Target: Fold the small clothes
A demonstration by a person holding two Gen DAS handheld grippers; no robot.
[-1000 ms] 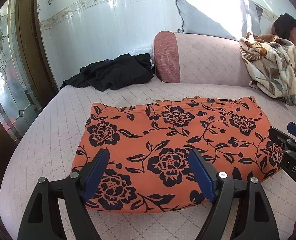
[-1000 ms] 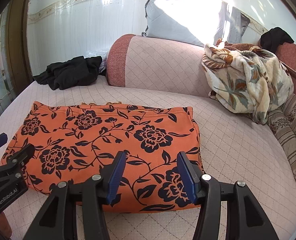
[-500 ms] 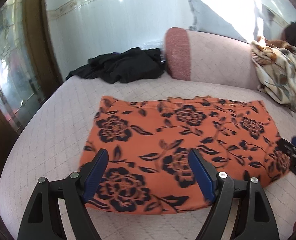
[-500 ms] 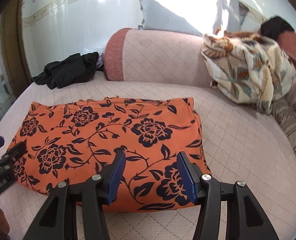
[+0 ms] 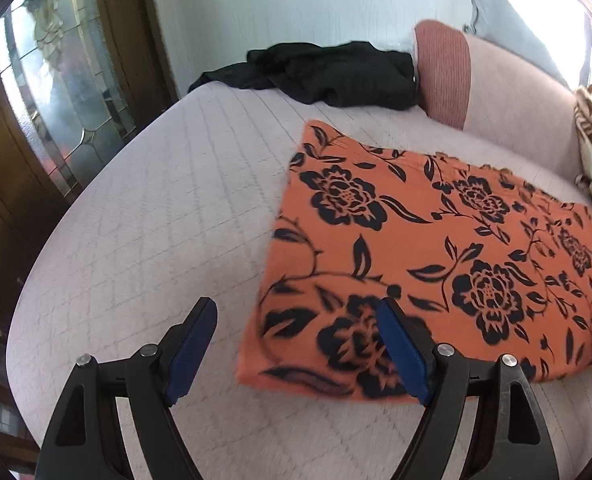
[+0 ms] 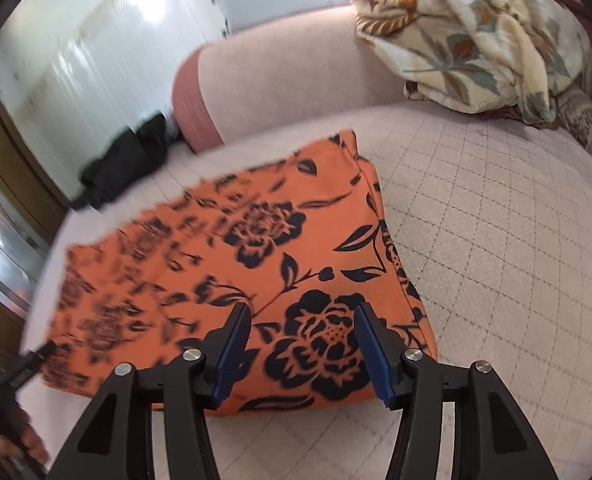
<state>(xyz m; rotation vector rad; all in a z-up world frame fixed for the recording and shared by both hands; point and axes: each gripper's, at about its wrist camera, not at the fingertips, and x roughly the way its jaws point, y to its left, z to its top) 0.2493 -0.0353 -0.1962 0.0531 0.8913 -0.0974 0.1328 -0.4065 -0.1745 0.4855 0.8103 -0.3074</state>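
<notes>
An orange garment with black flowers (image 5: pixel 436 248) lies folded flat on the pink quilted sofa seat (image 5: pixel 167 208). It also shows in the right wrist view (image 6: pixel 231 264). My left gripper (image 5: pixel 296 340) is open and empty, over the garment's near left corner, its right finger above the cloth. My right gripper (image 6: pixel 302 340) is open and empty, over the garment's near right part. The left gripper's tip (image 6: pixel 31 364) shows at the garment's left edge in the right wrist view.
A black garment (image 5: pixel 328 72) lies at the back of the seat by the red-ended backrest (image 5: pixel 444 68). A floral blanket (image 6: pixel 476 32) is heaped at the right. A glass-panelled door (image 5: pixel 55 72) stands at the left. Bare seat (image 6: pixel 496 220) lies right of the garment.
Both grippers have swung apart: the left one to the garment's left corner, the right one toward its right end. Both stayed open. The garment has not moved.
</notes>
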